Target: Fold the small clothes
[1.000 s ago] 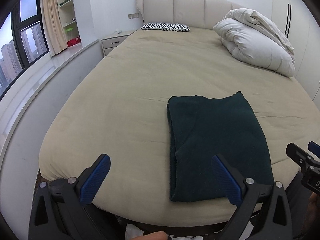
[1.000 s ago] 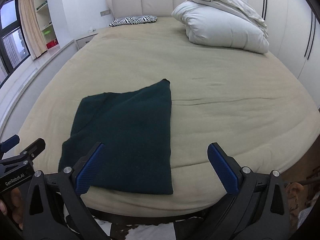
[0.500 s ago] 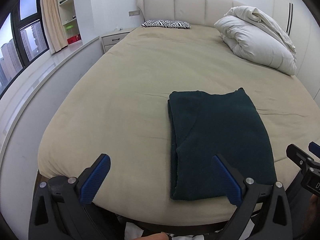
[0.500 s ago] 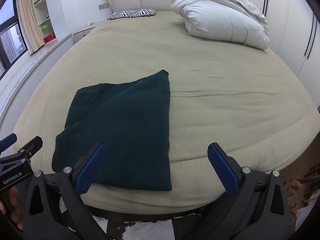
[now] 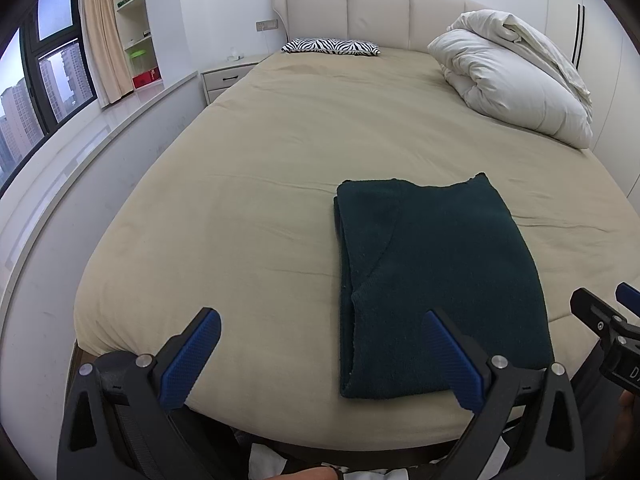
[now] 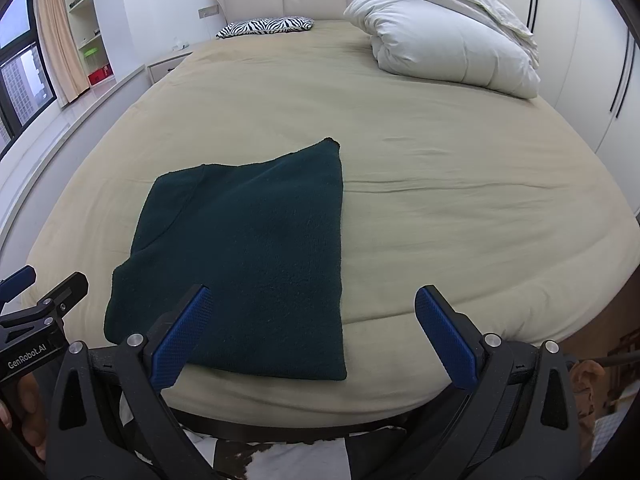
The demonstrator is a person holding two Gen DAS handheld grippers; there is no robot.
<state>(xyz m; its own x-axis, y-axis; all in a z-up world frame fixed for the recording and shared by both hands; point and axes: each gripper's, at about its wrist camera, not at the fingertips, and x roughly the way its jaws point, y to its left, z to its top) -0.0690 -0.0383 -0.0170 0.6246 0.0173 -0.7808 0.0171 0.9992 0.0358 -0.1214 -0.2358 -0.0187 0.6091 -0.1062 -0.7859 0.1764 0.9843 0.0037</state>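
A dark green knitted garment [image 5: 436,276] lies folded into a rectangle on the beige bed [image 5: 280,168], near the front edge. It also shows in the right wrist view [image 6: 248,256]. My left gripper [image 5: 320,360] is open and empty, held just off the bed's front edge, left of the garment's near end. My right gripper [image 6: 316,332] is open and empty, held off the front edge over the garment's near right corner. Each gripper shows at the side of the other's view.
A white folded duvet [image 5: 516,84] sits at the back right of the bed. A zebra-print pillow [image 5: 332,46] lies by the headboard. A nightstand [image 5: 228,76] and a window ledge [image 5: 80,152] run along the left. Wardrobe doors [image 6: 592,60] stand to the right.
Both cameras have tilted slightly, so the bed and garment sit a little higher in view. The garment has not moved, and both grippers stay open.
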